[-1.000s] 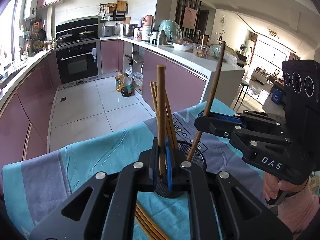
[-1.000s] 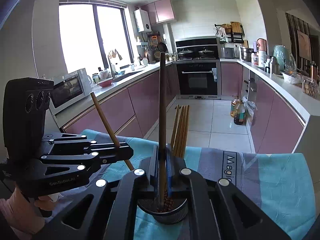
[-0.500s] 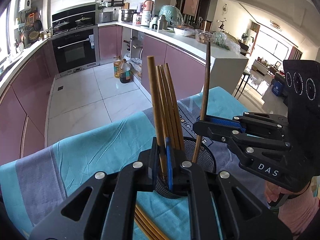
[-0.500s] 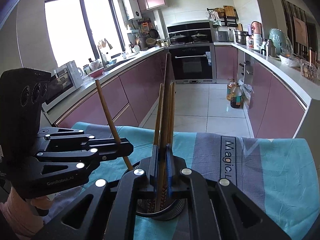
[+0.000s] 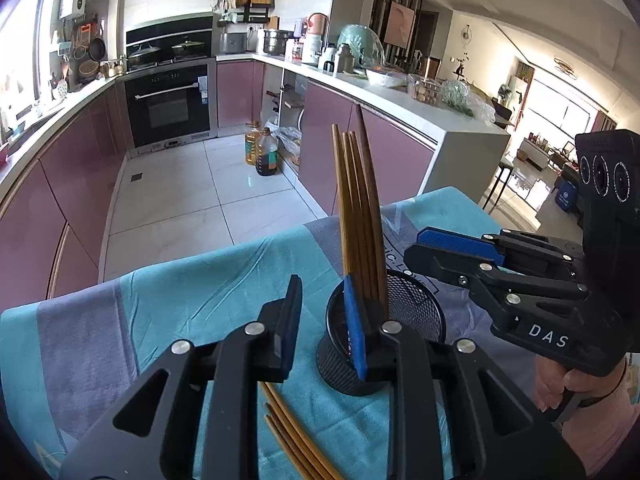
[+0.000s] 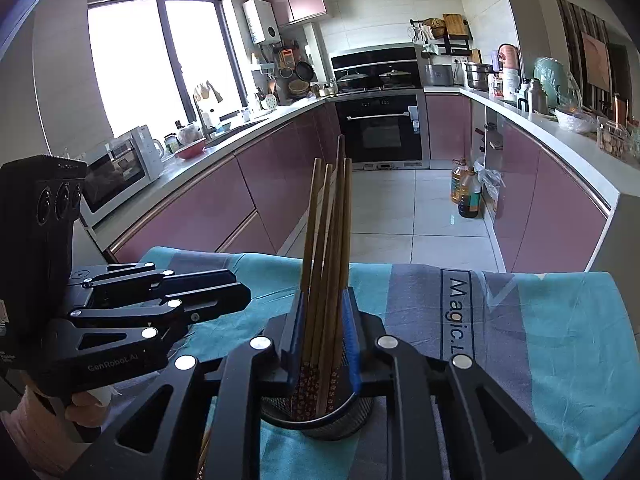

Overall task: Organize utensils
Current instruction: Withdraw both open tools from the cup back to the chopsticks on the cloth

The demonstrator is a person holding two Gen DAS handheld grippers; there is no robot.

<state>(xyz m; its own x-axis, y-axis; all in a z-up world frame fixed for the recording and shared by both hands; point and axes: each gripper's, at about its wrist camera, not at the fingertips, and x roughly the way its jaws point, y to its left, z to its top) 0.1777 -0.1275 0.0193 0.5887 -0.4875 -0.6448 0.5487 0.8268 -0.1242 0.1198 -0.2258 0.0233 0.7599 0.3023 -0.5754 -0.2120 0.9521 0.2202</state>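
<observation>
Several chopsticks (image 5: 357, 216) are standing in the mesh holder (image 5: 416, 312).
Both grippers, left gripper (image 5: 326, 332) and right gripper (image 6: 322, 332), are gaping open, gripping nothing, near the tablecloth's (image 5: 180, 300) far edge.

Left gripper (image 5: 322, 326) is held level with its blue-padded jaws spread wide. Right gripper (image 6: 322, 336) has its jaws parted too, gripping nothing. A hand (image 5: 560, 380) holds its handle from below.

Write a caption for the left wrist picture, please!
Open left gripper beside the mesh holder full of upright chopsticks, more chopsticks waiting on the cloth.
</observation>
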